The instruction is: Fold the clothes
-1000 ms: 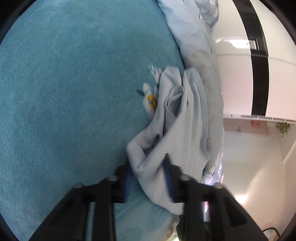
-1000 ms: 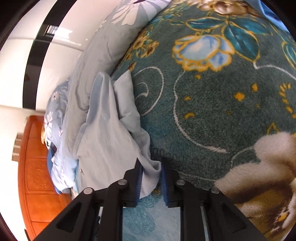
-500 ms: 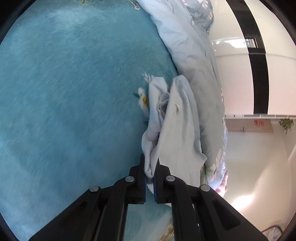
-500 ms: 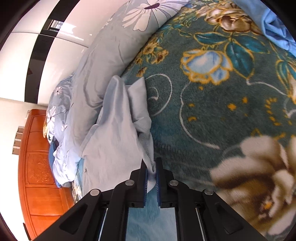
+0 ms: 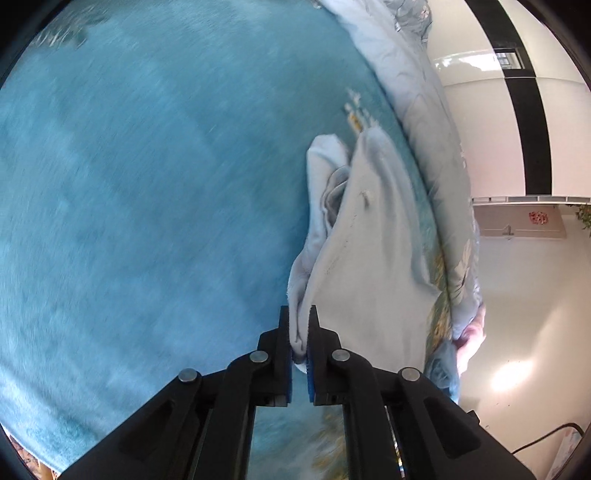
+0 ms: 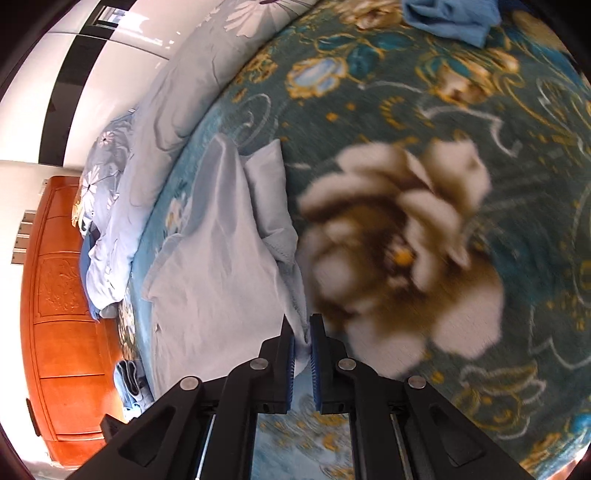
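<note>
The pale blue garment [image 5: 373,258] lay stretched over the teal floral blanket [image 5: 147,184], each end pinched in a claw. The left gripper [image 5: 299,325] had its blue pads pressed together on a bunched hem corner, and the right gripper [image 6: 302,332] likewise clamped a rolled edge of the same garment [image 6: 218,266]. No brand, label or writing could be read on the cloth; one small pale mark on it in the left view was too small to make out. Outward from the left claw, the blanket spread wide and bare to the left, while the garment's far edge ran close beside a light floral quilt [image 5: 436,140]. Outward from the right claw, the blanket [image 6: 517,184] opened broadly to the right, with a folded blue cloth [image 6: 450,18] well apart near its far edge. Beyond the quilt [image 6: 147,155] stood an orange wooden headboard [image 6: 62,314].
</note>
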`<state>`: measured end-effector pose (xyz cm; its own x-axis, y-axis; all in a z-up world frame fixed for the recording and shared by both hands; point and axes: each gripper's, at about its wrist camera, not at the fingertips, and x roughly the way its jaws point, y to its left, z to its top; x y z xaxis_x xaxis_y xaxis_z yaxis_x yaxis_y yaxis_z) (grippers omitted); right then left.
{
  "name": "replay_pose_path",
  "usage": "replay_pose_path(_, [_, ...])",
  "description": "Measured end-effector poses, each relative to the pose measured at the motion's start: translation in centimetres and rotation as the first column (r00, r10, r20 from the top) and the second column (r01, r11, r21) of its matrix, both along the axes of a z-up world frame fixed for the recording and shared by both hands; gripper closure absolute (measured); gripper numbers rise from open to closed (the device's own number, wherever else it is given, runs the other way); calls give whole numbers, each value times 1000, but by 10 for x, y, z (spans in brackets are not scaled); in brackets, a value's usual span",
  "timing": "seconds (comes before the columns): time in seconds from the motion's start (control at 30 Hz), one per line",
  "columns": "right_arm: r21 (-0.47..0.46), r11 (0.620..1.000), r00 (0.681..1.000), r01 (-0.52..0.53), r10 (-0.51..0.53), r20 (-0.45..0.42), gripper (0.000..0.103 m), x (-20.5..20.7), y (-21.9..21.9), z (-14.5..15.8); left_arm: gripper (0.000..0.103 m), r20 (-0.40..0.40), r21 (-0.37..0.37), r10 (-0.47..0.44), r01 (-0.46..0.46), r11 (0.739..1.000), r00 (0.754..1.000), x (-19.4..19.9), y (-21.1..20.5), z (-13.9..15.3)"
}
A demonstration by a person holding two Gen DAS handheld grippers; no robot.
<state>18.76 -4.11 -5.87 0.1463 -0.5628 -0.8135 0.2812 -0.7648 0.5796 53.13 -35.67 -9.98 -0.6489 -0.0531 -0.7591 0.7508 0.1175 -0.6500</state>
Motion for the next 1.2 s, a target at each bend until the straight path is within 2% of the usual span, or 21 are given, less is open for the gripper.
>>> replay_pose_path(0.23, [-18,999,999,-31,31,-8,93,1,3,-12,93,45,-28,-31,32,999,998,7,13,1])
replay_pose_path(0.3, [-23,998,999,-51,51,-15,91,1,2,-12,80,80,-43,-44,48,998,996,4,13,6])
replay_pose_path(0.37, [-20,998,998,-68,67,-19,91,1,2,-11,57,96,-64,-44,50,997,994,3,13,13])
replay_pose_path(0.43, [6,997,996,-83,83,-29,84,0,0,-9,48,108,-86,-41,50,995,993,2,14,22])
replay_pose_path(0.53, [12,995,995,-94,95,-42,81,-1,4,-3,36,138,-121,-40,56,991,990,2,14,36])
replay_pose_path(0.57, [14,995,994,-97,98,-50,78,-2,5,0,31,150,-135,-42,62,989,988,1,14,41])
replay_pose_path(0.63, [22,994,991,-104,105,-82,61,-4,8,8,27,180,-168,-49,80,983,982,0,14,52])
replay_pose_path(0.7, [19,994,988,-105,106,-108,54,-7,11,15,24,222,-204,-60,107,973,973,-2,16,61])
replay_pose_path(0.73, [15,995,987,-103,104,-120,48,-9,12,19,22,242,-223,-69,125,967,968,-2,16,65])
replay_pose_path(0.87, [3,994,981,-109,108,-159,34,-17,16,31,20,309,-294,-139,234,927,941,-11,20,80])
replay_pose_path(0.93, [-8,994,979,-108,105,-175,23,-20,18,37,19,318,-325,-173,279,904,932,-22,21,87])
replay_pose_path(1.0, [-23,994,977,-104,98,-189,16,-23,19,41,17,311,-352,-194,302,886,931,-32,22,95])
replay_pose_path(1.07, [-27,995,975,-98,91,-203,10,-25,18,42,10,308,-375,-204,315,872,929,-40,22,103])
replay_pose_path(1.13, [-31,995,973,-92,83,-217,0,-27,17,44,6,318,-392,-216,335,857,923,-49,22,108])
replay_pose_path(1.2, [-33,995,971,-94,84,-223,0,-29,17,44,2,336,-401,-237,366,840,911,-58,23,112])
